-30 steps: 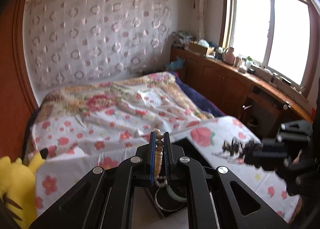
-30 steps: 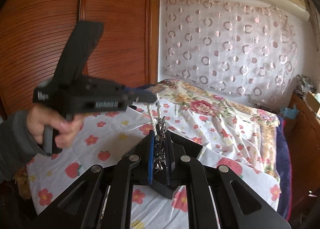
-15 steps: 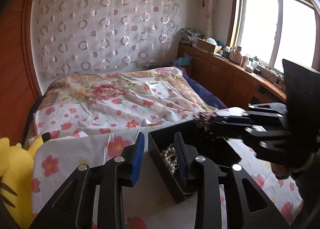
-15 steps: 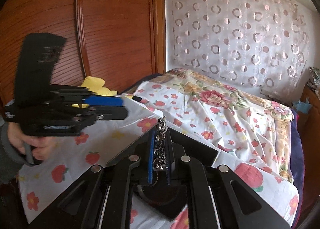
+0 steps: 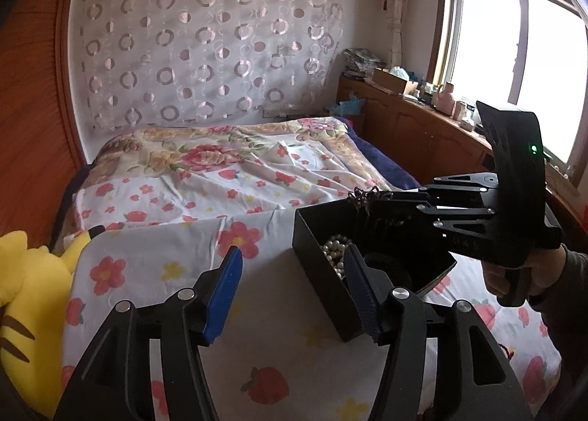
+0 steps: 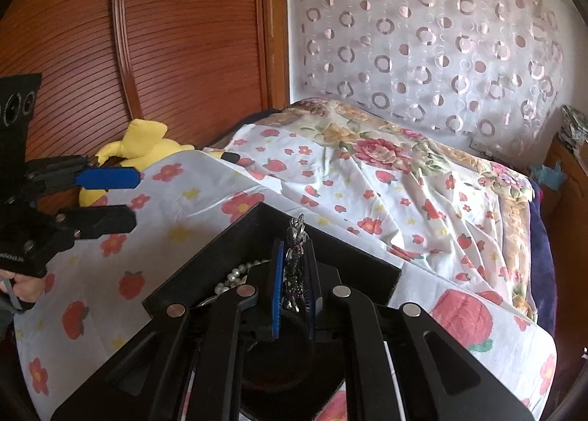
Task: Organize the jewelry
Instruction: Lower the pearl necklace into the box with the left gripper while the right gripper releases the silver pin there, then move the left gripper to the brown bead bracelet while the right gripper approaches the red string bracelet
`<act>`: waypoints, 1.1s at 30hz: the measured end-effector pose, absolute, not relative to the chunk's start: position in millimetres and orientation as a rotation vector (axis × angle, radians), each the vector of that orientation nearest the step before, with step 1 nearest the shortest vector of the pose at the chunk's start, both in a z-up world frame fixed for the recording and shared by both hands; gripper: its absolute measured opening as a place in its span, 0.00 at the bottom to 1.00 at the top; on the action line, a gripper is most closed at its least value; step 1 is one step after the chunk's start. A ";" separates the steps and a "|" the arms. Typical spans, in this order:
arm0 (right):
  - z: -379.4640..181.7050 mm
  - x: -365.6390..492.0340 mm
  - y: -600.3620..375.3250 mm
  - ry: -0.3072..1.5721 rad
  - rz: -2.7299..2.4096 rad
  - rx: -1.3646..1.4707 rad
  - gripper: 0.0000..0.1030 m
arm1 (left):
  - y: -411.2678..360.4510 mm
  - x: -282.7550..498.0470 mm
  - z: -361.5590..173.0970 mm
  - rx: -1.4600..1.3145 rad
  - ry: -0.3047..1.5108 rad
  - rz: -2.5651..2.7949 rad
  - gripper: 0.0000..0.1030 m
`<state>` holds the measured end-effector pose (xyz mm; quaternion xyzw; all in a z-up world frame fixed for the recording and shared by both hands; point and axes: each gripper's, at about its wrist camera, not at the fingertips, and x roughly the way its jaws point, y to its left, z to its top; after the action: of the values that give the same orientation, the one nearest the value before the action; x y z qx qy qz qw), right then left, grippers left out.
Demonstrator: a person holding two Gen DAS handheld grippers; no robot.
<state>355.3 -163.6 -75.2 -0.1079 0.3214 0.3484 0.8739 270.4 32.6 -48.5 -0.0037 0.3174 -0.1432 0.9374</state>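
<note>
Two tools: right tool (image 6: pixel 294 286) pinches chain (image 6: pixel 296 266); left tool (image 5: pixel 290 288) gapes empty.

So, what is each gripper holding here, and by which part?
The right gripper pinches a metal chain partway along it, above the black box. The left gripper holds nothing.

The right gripper (image 6: pixel 294 286) hides most of the black box (image 6: pixel 235 237) interior and the chain's (image 6: pixel 295 274) lower end.

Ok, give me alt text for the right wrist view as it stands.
The right gripper is shut on a dark metal chain, held over an open black box on a flowered cloth. Pearls lie in the box; the open left gripper hovers at left.
</note>
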 end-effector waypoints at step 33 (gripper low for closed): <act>-115.1 162.8 -267.4 0.814 0.623 -0.165 0.34 | -6.1 117.8 -70.7 -0.018 0.649 -0.298 0.88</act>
<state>162.8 -267.4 -115.1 -0.0787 0.3890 0.2977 0.8683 117.8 -6.1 -70.7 -0.0090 0.3174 -0.1459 0.9369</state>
